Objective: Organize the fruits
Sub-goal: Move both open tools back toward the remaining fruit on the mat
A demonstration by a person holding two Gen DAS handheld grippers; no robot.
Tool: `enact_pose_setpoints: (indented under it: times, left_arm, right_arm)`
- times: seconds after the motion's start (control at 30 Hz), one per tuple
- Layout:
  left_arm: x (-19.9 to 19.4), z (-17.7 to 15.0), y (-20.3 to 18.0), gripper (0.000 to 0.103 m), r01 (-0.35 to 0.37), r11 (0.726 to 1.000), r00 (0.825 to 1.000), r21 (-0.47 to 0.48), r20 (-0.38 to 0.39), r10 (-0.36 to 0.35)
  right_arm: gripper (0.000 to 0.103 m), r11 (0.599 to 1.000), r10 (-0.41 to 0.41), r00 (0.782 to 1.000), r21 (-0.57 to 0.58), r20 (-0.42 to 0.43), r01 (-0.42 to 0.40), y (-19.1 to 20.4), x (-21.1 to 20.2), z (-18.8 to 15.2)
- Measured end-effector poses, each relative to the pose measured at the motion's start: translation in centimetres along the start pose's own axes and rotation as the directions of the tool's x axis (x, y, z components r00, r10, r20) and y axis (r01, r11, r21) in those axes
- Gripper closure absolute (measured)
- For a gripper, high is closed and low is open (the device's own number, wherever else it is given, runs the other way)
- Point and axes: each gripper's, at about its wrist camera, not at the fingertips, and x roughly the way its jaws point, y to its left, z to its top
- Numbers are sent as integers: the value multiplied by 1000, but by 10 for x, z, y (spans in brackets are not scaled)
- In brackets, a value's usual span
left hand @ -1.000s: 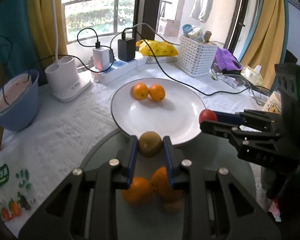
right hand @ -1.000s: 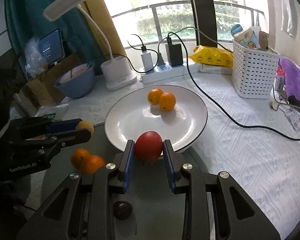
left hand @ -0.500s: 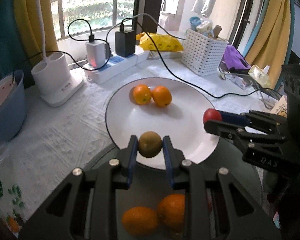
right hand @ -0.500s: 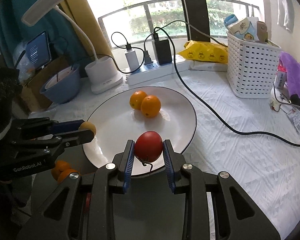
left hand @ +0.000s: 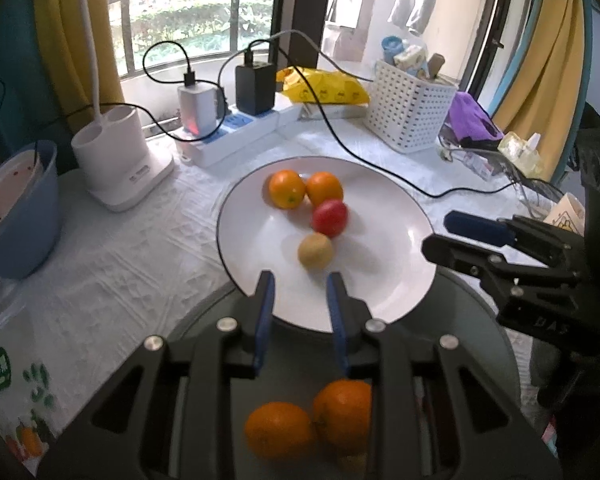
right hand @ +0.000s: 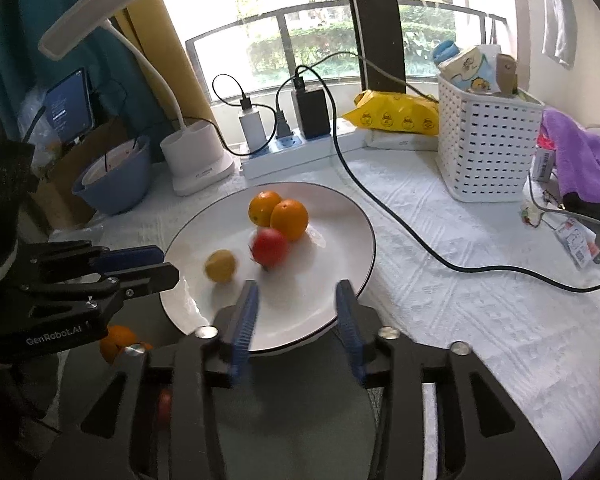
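- Four fruits are seen on the white plate (left hand: 400,216): two oranges (left hand: 286,189) at the far side, a red fruit (left hand: 329,218) touching one of them, and a yellow-green fruit (left hand: 315,251) just in front of it.
- Both jaws of the left gripper (left hand: 300,288) are opening, with nothing between them; the yellow-green fruit lies just beyond the tips.
- Likewise the right gripper (right hand: 296,300) is opening and empty; the red fruit (right hand: 270,248) is blurred in its view.
- Two more oranges (left hand: 312,420) on the grey round surface (left hand: 460,320) are shown clearly only in the left view, under the fingers.
- Only in the right view are the lamp head (right hand: 100,8) and the phone screen (right hand: 69,106) seen.
- Only in the left view is the printed bag (left hand: 8,400) seen.
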Motion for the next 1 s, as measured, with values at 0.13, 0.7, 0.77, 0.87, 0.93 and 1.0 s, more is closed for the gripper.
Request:
enact_pose_setpoints:
  times: [0.13,0.7,0.77,0.87,0.93,1.0]
  left_arm:
    - [-12,-3,-1,59,2,1000,1000,-12,23,-1]
    - [-54,-18,-13,54,4,1000,996,-5,86,-3]
    - [-57,-21,-13,54,2,1000,996,-6,91,-2]
    - [-62,-25,-14,54,0,1000,995,-10,98,1]
    - [-65,-28,-14,54,-2,1000,995,-9,99,3]
    - [-68,-32,-15,54,-3,1000,995,-9,102,4]
  right_arm:
    - [55,1000,-3,1000,3,12,3,2,-10,-2]
    - [55,1000,-2,999,3,51,1,14,-45,-16]
    - [55,1000,-4,998,2,56,4,16,-49,-18]
    - [55,1000,-7,998,0,62,7,18,-54,-20]
    - [55,1000,-8,998,-2,65,9,20,-57,-21]
    - [55,1000,-9,998,-3,70,9,21,-61,-24]
